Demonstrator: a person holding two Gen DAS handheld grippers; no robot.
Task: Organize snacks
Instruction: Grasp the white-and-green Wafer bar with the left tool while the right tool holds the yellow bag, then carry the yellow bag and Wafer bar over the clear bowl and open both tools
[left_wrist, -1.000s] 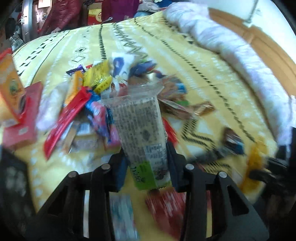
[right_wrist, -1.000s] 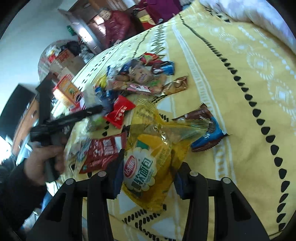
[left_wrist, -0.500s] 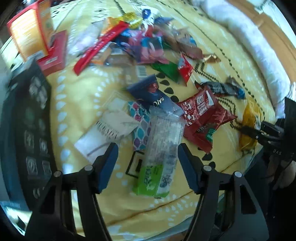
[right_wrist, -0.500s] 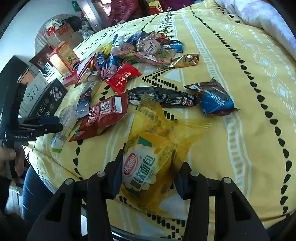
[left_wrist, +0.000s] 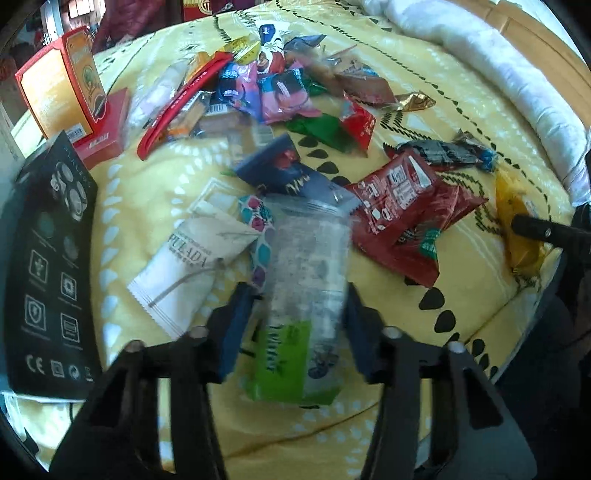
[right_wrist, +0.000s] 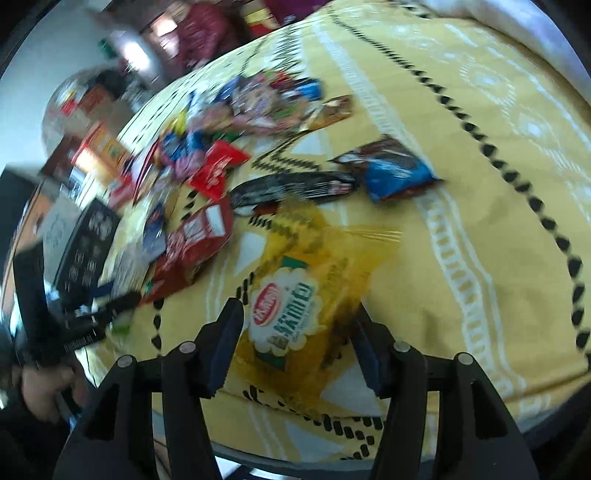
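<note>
A clear snack packet with a green label (left_wrist: 306, 258) lies on the yellow bedspread (left_wrist: 461, 295) between the jaws of my left gripper (left_wrist: 297, 306). Those jaws are closing, and a thin gap still shows on the left side. A yellow bread packet (right_wrist: 325, 258) rests on the spread between the jaws of my right gripper (right_wrist: 297, 314). These jaws are opening and the pads stand just off the packet. In the left wrist view the yellow packet (left_wrist: 513, 206) sits at the right edge. In the right wrist view a hand holds the left gripper (right_wrist: 110, 306) at the left.
Red packets (left_wrist: 402, 218), a white packet (left_wrist: 192, 266) and a dark blue one (left_wrist: 280, 170) lie around the clear packet. A heap of snacks (left_wrist: 273, 85) lies farther back. A black box (left_wrist: 48, 258) and an orange box (left_wrist: 59, 92) stand left. The bed's edge is close below.
The left gripper came down to the near edge of the bed, let the clear packet drop onto the spread, then narrowed again. The right gripper lowered the yellow packet and its jaws widened.
</note>
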